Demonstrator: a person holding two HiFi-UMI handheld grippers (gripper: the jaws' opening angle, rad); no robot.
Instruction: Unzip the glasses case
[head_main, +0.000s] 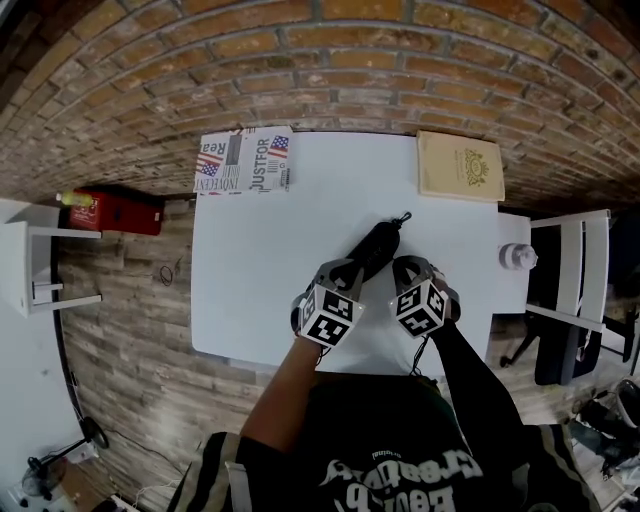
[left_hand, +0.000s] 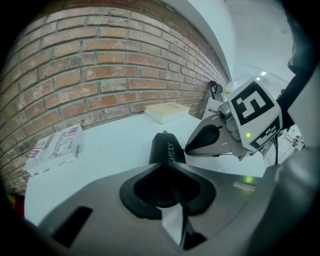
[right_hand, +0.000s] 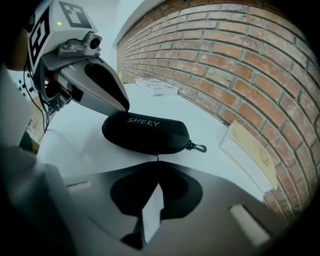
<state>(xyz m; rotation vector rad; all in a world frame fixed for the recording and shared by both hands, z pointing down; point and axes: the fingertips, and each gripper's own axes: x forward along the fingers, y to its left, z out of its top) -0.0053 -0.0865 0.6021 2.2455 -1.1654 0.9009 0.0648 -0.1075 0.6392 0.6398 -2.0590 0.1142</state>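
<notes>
A black zipped glasses case (head_main: 378, 246) lies on the white table (head_main: 250, 290), its clip end (head_main: 402, 217) pointing at the brick wall. My left gripper (head_main: 350, 274) is shut on the case's near end; in the left gripper view the case (left_hand: 167, 148) sticks out from between my jaws. My right gripper (head_main: 403, 268) sits at the case's right side, shut on the small zipper pull (right_hand: 157, 157) at the seam of the case (right_hand: 147, 132). The left gripper's (right_hand: 123, 106) tips rest on the case's end. The right gripper's (left_hand: 192, 148) tips touch the case's side.
A tan book (head_main: 460, 165) lies at the table's far right corner, and a printed magazine stack (head_main: 243, 160) at the far left. A white round object (head_main: 516, 256) stands off the right edge beside a chair (head_main: 580, 290). A red item (head_main: 118, 210) lies on the floor.
</notes>
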